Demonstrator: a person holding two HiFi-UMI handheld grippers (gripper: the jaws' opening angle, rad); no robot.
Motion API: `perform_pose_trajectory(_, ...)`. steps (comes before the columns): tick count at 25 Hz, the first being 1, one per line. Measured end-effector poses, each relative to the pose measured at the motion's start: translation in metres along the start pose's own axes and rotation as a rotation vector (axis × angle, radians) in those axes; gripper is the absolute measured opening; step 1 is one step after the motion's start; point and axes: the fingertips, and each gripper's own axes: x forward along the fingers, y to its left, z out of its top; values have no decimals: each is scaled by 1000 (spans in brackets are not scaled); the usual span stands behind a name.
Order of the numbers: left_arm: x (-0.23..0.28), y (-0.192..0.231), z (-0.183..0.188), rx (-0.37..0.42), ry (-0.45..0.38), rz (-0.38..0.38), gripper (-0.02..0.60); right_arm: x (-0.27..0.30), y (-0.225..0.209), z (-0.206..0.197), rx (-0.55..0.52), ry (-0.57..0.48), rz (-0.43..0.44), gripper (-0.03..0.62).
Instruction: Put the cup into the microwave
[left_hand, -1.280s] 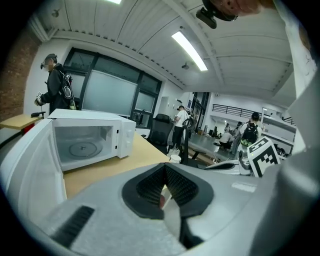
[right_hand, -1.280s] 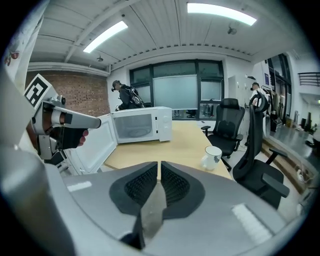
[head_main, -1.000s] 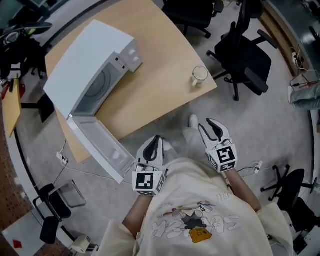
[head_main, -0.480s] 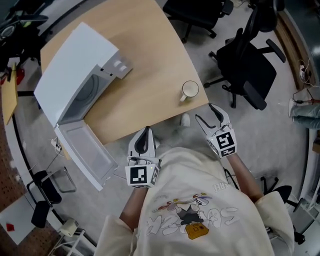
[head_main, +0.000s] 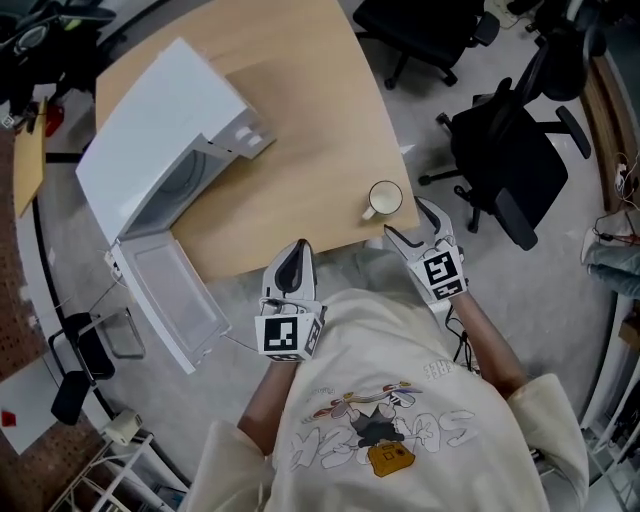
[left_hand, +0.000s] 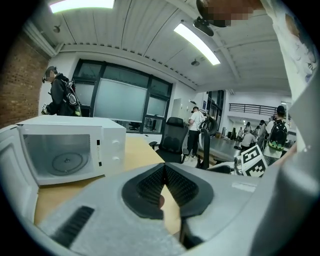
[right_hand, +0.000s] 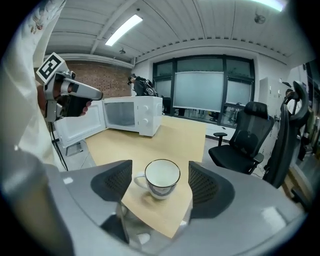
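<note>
- Head view: cup (head_main: 385, 198) stands at the tabletop (head_main: 300, 150) corner, just beyond the right gripper (head_main: 406, 217); microwave (head_main: 160, 140) door hangs open.
- Left gripper view: left gripper (left_hand: 164, 170) fingers closed, empty.
- Right gripper view: fingers (right_hand: 112, 182) opening, cup between them, untouched.

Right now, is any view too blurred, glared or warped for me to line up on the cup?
Right gripper view: cup sharp and evenly lit with a soft shadow beneath it, the edges of the picture bowed by the wide lens. Head view: clear, no glare on the table. Left gripper view: ceiling lights blown out, microwave still readable, corners dark.
</note>
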Motion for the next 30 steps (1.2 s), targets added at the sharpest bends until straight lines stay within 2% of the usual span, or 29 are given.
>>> perform_pose_trajectory(8,0,15,-1,9,21,28,5,45,-8,-26,148,49,-74,433)
perform_pose_trajectory(11,-5,18,-3,3,27,41,5,52,-14,-24,231,52,-159,449)
perform_pose_trajectory(19,-16,33,-4,-20,23,75,5,70,-20,-25,354,114,-444,466)
perform_pose_trajectory(25,-20,43,-4,-29,22,84,5,77,-20,-40,408,151,-504,454)
perform_pose_trajectory(30,-22,52,-6,-35,31,93,5,78,-25,-43,436,141,-548,400)
